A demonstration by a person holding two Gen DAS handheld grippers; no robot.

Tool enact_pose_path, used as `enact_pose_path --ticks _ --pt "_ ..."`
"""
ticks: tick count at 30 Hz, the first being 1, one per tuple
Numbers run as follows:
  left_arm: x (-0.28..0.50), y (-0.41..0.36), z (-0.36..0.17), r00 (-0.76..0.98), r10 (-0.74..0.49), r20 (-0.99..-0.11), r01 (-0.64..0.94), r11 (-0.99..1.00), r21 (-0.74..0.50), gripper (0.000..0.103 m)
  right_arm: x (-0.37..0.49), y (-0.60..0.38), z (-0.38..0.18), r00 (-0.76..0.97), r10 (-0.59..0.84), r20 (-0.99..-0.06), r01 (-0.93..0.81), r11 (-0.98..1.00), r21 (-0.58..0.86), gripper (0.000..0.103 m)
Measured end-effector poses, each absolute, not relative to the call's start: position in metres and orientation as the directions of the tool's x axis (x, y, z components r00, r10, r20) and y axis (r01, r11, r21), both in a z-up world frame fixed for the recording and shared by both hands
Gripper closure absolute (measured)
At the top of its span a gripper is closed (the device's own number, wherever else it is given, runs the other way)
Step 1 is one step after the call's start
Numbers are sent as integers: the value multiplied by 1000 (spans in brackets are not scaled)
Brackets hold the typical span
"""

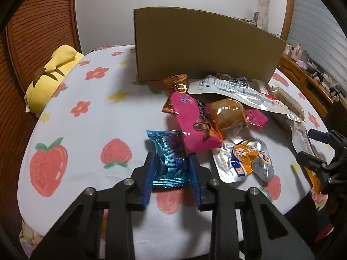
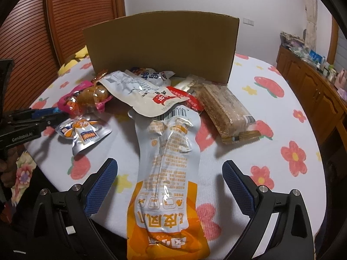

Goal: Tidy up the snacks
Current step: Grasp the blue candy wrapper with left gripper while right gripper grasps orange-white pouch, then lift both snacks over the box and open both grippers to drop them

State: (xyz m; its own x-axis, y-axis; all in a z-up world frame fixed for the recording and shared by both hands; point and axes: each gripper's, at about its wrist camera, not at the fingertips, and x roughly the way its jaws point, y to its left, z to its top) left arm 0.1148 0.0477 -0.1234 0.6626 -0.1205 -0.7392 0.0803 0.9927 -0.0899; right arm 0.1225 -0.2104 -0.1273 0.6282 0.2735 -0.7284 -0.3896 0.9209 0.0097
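My left gripper (image 1: 171, 164) is shut on a blue foil snack packet (image 1: 168, 151), its pads pressing both sides, low over the flower-print cloth (image 1: 97, 112). Just beyond lie a pink packet (image 1: 190, 119), a wrapped brown bun (image 1: 227, 113) and a small silver-and-orange pouch (image 1: 245, 160). My right gripper (image 2: 170, 169) stands open, its fingers either side of a long orange-and-white pouch (image 2: 169, 151) without touching it. A cardboard box (image 2: 162, 45) stands upright behind the pile.
A white pouch (image 2: 138, 95) and a clear cracker pack (image 2: 227, 108) lie in front of the box. A yellow plush (image 1: 54, 71) rests at the far left edge. A wooden sideboard (image 2: 314, 91) runs along the right. The left gripper (image 2: 49, 117) shows at the right wrist view's left edge.
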Motion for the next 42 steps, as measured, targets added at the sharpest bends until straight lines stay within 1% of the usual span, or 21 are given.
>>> enact_pose_path --ticks 10,21,24,27,28,30,37,42 --pt "104 66 -119 687 -105 -719 36 993 -110 75 133 -212 -135 616 259 -744 -394 919 -7 5" --pt "96 61 -112 705 -118 -700 53 992 -114 75 145 -211 -134 603 248 -758 -412 911 -30 14" --pt "95 59 -111 706 -121 -697 58 992 -114 75 148 -211 -132 594 255 -763 -423 906 -27 19" --pt "95 57 -110 708 -122 -696 60 992 -113 75 150 -210 -130 586 266 -766 -439 898 -24 31" --pt "95 57 -110 708 -121 -695 60 992 -112 75 151 -210 -129 585 268 -766 -442 897 -23 38" --pt "94 57 -109 710 -120 -694 60 992 -111 75 151 -211 -128 580 274 -767 -446 895 -18 47" --pt "92 55 -103 720 -121 -684 65 992 -108 75 150 -223 -122 585 285 -759 -435 901 3 52" --pt "91 53 -95 730 -124 -672 73 992 -103 75 145 -229 -112 611 282 -740 -432 902 -13 54"
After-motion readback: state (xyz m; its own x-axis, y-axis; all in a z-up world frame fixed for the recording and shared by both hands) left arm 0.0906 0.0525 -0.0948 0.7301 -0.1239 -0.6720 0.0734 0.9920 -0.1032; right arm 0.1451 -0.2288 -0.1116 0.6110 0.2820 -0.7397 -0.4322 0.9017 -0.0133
